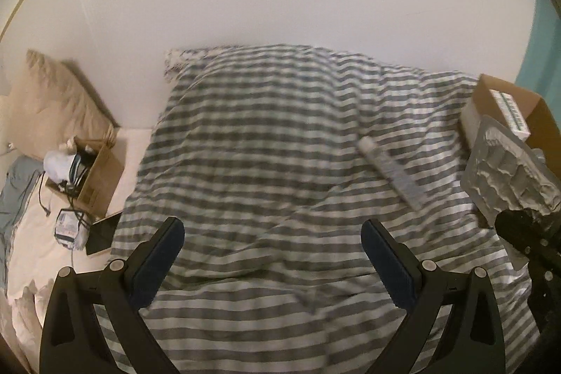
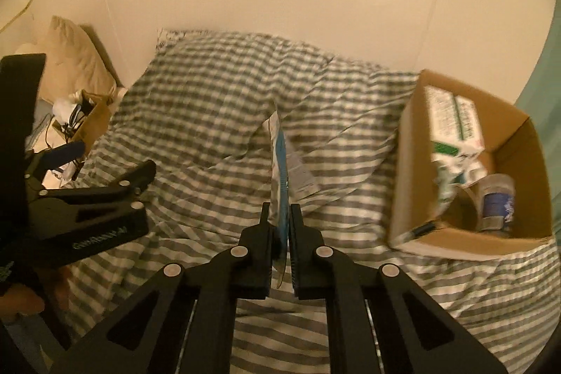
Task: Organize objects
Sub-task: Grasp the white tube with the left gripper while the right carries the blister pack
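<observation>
Item: flat packet (image 2: 280,163), pinched edge-on by my right gripper (image 2: 280,216), bound for the box (image 2: 413,163); left gripper (image 1: 271,233) wide, empty.

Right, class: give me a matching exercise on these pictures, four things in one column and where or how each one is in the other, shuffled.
Things:
1. left gripper
2. packet
3. tube
4. bottle

Places or states:
A. inside the box
B. open, holding nothing
C. clamped between the fingers of the right gripper
D. lying on the duvet

Pairs: 1-B, 2-C, 3-D, 4-A
</observation>
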The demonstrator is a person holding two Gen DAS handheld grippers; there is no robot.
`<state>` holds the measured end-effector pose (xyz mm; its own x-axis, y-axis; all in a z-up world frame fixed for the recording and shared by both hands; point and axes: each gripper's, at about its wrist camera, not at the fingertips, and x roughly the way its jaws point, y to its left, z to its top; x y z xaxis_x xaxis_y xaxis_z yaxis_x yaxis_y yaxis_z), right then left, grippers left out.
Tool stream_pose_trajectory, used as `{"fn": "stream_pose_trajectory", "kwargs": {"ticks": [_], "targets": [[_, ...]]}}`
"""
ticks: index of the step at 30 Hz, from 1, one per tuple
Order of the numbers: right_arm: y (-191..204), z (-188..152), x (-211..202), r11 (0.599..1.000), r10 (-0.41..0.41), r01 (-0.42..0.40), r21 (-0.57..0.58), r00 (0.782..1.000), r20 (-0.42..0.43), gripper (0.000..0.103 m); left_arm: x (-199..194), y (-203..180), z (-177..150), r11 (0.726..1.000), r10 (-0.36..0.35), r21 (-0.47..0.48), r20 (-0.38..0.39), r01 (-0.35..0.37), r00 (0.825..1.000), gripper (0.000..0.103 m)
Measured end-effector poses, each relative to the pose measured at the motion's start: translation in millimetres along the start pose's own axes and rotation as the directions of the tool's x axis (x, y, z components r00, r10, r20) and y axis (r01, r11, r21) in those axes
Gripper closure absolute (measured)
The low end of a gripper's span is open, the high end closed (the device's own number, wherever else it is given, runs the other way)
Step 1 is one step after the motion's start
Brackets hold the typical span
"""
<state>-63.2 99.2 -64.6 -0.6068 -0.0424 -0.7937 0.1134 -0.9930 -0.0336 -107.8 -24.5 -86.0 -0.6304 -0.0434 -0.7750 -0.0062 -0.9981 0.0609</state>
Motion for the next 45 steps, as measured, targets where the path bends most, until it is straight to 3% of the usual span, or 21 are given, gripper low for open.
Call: {"fn": "stream_pose_trajectory", "kwargs": {"ticks": [7, 17, 25, 31, 33, 36, 38, 41, 45], "targets": [[-31, -4, -2, 0.998, 0.024, -0.025, 0.053, 1.000, 0.012, 0.096, 2, -36, 11, 1.000, -0.026, 0.017, 0.010, 0.026, 1.000, 0.000], [-47, 9, 15, 0.998, 0.022, -0.024, 0.064, 0.999, 0.034, 0.096, 48, -64, 18, 0.999, -0.031, 0.021, -0.032, 0.032, 0.999, 0.000], [-47, 30, 47, 0.997, -0.048, 0.045, 0.055, 0.997, 0.052, 0.096, 80, -77, 28, 0.997, -0.073, 0.007, -0.037, 0.073, 0.997, 0.000], [-48, 31, 56, 0.989, -0.147, 0.144, 0.040, 0.986, 0.078, 0.096, 99, -92, 49, 0.990, -0.140, -0.025, -0.023, 0.139, 0.990, 0.007], [-43, 31, 57, 0.986, -0.169, 0.168, 0.022, 0.982, 0.082, 0.096, 106, -97, 51, 0.986, -0.163, -0.023, -0.030, 0.163, 0.986, 0.012], [-44, 31, 60, 0.984, -0.180, 0.178, 0.027, 0.980, 0.087, 0.096, 122, -106, 49, 0.983, -0.185, -0.019, -0.076, 0.184, 0.980, 0.031], [-45, 31, 60, 0.984, -0.177, 0.175, 0.031, 0.980, 0.089, 0.096, 134, -109, 43, 0.977, -0.215, -0.023, -0.127, 0.214, 0.968, 0.058], [-46, 29, 60, 0.985, -0.170, 0.168, 0.035, 0.982, 0.087, 0.096, 131, -108, 38, 0.972, -0.236, -0.018, -0.130, 0.235, 0.963, 0.069], [-53, 25, 56, 0.989, -0.134, 0.129, 0.067, 0.988, 0.072, 0.096, 104, -105, 37, 0.977, -0.208, 0.032, -0.107, 0.212, 0.972, 0.082]]}}
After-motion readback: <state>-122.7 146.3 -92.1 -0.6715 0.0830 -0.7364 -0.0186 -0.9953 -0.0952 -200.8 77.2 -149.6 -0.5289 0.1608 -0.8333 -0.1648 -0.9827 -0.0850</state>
